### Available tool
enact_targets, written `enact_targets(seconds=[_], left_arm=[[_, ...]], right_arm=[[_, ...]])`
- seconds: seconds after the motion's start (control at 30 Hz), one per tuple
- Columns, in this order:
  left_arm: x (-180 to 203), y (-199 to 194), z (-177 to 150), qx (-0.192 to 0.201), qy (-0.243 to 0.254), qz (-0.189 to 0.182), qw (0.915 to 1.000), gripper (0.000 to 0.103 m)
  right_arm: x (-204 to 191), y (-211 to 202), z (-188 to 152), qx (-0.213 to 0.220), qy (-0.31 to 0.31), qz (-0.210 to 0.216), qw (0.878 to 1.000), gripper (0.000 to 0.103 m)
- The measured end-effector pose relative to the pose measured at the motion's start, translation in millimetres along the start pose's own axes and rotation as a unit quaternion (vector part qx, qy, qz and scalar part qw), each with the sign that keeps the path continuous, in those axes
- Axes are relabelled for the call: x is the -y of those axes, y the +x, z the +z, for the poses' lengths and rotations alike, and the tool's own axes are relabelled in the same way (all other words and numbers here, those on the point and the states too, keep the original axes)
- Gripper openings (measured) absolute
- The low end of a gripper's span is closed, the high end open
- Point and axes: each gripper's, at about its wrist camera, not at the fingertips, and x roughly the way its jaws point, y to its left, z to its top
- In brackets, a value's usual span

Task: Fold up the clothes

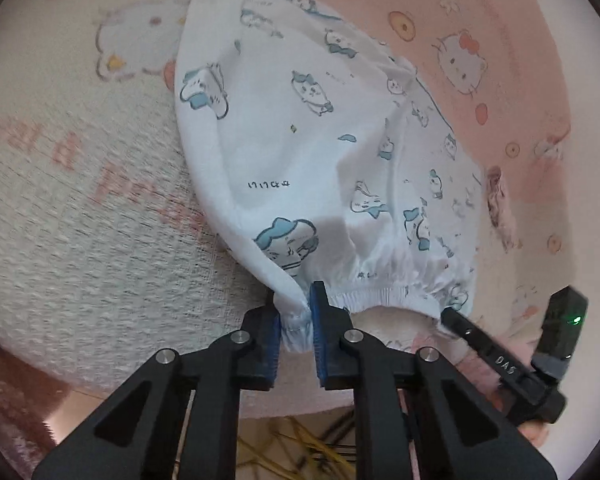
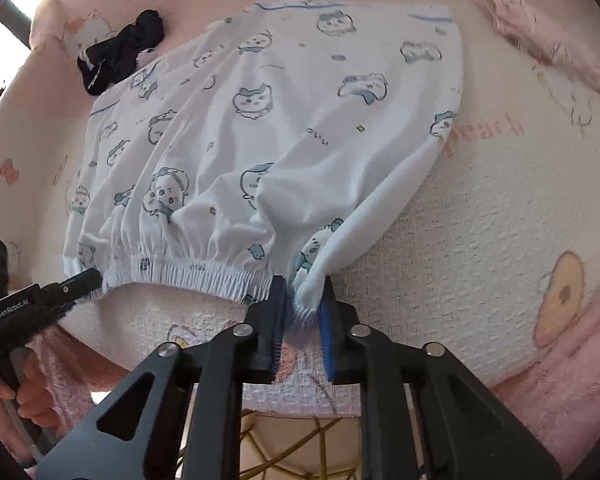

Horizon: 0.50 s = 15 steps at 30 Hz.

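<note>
- Left wrist view: the left hand-held gripper (image 1: 296,320) was nearly closed, with one waistband corner of the shorts (image 1: 300,140) bunched between its blue pads. The shorts lay flat on a pink towel (image 1: 512,80). The right hand-held gripper (image 1: 450,314) was seen at the opposite corner.
- Right wrist view: the right hand-held gripper (image 2: 302,308) was likewise nearly closed on its waistband corner, the elastic stretched between both grips. A black garment (image 2: 120,56) lay beyond the shorts (image 2: 280,120), touching their far edge.
- Judged: for a clean fold, both corners should be lifted together, tension kept even, and the waistband laid squarely onto the hems.
</note>
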Motion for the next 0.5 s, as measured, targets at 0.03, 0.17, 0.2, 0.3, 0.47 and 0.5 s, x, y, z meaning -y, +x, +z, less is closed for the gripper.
enact_targets(seconds=[0.03, 0.17, 0.2, 0.3, 0.47, 0.5], left_arm=[[-0.9, -3.5, -1.2, 0.0, 0.002, 0.0, 1.0, 0.013], [-0.6, -18.1, -7.4, 0.003, 0.004, -0.007, 1.0, 0.013], [0.6, -21.7, -8.7, 0.005, 0.007, -0.008, 0.9999, 0.013], [5.3, -32.1, -12.0, 0.013, 0.016, -0.008, 0.9997, 0.013], [5.7, -42.7, -18.7, 0.011, 0.021, -0.005, 0.9997, 0.013], [4.4, -41.9, -20.3, 0.005, 0.021, -0.003, 0.9998, 0.013]], right_arm=[[-1.9, -3.3, -1.7, 0.003, -0.005, -0.005, 1.0, 0.013], [-8.8, -24.4, -10.2, 0.022, -0.027, -0.016, 0.999, 0.013], [-11.2, -28.5, -11.2, 0.026, -0.03, -0.016, 0.999, 0.013], [-15.5, -39.8, -13.8, 0.034, -0.032, -0.016, 0.999, 0.013], [-19.3, -51.6, -22.0, 0.029, -0.022, -0.013, 0.999, 0.013], [-18.7, -48.1, -23.0, 0.019, -0.018, -0.013, 1.0, 0.013]])
